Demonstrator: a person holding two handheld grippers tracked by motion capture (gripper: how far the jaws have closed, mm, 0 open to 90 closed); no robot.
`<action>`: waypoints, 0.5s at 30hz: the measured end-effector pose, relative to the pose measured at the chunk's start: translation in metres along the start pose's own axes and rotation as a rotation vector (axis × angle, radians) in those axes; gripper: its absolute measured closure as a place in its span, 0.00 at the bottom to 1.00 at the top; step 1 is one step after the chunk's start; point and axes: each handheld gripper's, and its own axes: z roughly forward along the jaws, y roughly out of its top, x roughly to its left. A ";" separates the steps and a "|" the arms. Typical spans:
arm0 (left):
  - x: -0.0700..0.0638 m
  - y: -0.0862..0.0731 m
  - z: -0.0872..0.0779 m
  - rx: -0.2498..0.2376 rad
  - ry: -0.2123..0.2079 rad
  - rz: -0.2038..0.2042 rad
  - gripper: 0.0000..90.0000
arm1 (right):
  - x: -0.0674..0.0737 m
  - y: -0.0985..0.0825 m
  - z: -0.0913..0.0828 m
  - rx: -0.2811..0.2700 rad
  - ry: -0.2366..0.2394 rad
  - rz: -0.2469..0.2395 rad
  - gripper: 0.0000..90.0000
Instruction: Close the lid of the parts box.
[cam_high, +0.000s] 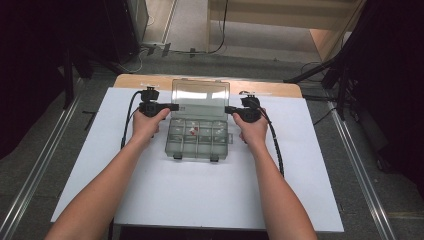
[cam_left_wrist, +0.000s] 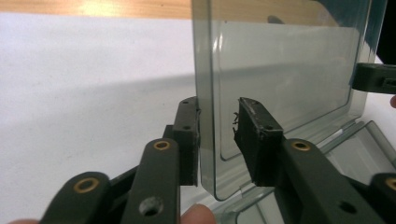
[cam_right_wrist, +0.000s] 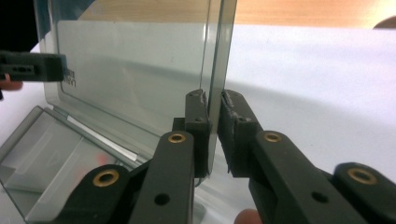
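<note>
Both forearms reach forward over the white table (cam_high: 150, 200), hands level either side of the clear compartment box (cam_high: 197, 140). Its lid (cam_high: 200, 97) stands upright. Left gripper (cam_left_wrist: 218, 128) straddles the lid's edge, one pad touching, a gap remaining; right gripper (cam_right_wrist: 214, 116) is pinched on the opposite edge.

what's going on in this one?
A person has a gripper in each hand on the raised lid of a clear plastic compartment box, which sits on the white table. The left gripper straddles the lid's left edge: one pad sits against it, the other shows a gap. The right gripper is pinched on the right edge. The lid stands roughly upright, the box is open, and a few small items, one red, lie in the compartments.
</note>
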 end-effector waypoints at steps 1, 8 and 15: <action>-0.001 0.000 -0.001 -0.005 -0.001 0.011 0.79 | 0.002 0.000 -0.001 -0.006 -0.013 -0.022 0.93; 0.002 -0.004 -0.008 -0.040 -0.025 0.017 0.85 | 0.009 -0.004 -0.006 -0.025 -0.057 -0.076 0.94; 0.001 -0.007 -0.011 -0.064 -0.012 0.060 0.93 | 0.008 -0.006 -0.008 -0.033 -0.055 -0.083 0.94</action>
